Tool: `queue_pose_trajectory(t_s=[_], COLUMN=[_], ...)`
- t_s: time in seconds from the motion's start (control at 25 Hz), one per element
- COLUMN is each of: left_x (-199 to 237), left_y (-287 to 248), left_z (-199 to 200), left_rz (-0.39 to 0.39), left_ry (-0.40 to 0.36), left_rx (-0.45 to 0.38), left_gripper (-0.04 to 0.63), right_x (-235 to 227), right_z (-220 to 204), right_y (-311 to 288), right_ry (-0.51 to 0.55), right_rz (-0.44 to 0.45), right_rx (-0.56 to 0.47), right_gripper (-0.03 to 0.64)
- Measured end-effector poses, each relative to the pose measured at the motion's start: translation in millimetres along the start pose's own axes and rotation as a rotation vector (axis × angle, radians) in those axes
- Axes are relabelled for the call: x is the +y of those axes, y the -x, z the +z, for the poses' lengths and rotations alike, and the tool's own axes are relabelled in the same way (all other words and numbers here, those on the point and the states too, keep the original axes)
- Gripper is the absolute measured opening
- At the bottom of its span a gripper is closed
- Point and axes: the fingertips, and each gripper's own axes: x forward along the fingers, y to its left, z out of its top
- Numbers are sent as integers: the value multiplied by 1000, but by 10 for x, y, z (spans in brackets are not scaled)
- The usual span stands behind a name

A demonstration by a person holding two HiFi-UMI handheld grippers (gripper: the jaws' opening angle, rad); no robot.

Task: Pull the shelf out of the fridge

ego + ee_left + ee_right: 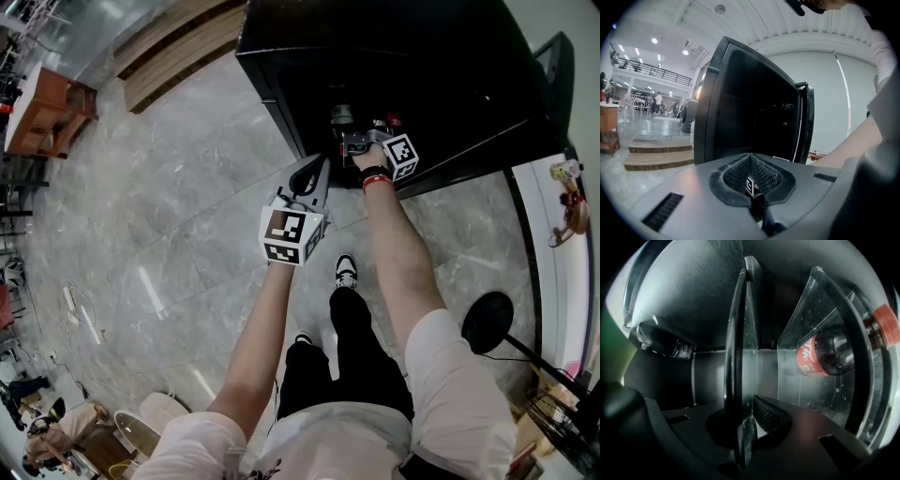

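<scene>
In the head view a black fridge (394, 56) stands at the top. My right gripper (352, 145) reaches level into its open front. The right gripper view shows the clear shelf (740, 333) edge-on as an upright pane, and my right gripper (745, 420) is shut on its front edge. A cola bottle (820, 355) with a red label lies on one side of the pane, and a dark bottle (665, 343) on the other. My left gripper (317, 169) hangs just outside the fridge (740, 108), to the left. This left gripper (751, 159) is shut with nothing in it.
The fridge door (808, 122) stands open. The person's shoes (346, 272) are on the grey marble floor right below the grippers. A round black stand base (487, 321) sits at the right, a white counter (562, 234) beyond it, and wooden steps (178, 47) at the upper left.
</scene>
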Motion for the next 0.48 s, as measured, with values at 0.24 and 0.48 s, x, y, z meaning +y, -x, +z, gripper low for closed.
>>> queue_pose_trajectory(t_s=[0.24,0.48], left_x=[-31,-69], left_y=[37,130], left_z=[-10,-46], left_rz=[-3,-2], left_ry=[2,-3], left_rx=[7,24], left_gripper=[20,18], right_x=[-18,-12], right_z=[-16,-15], right_y=[58,142], right_ry=[0,-1], right_rz=[-4,-5], right_rx=[14,14], right_gripper=[31,31])
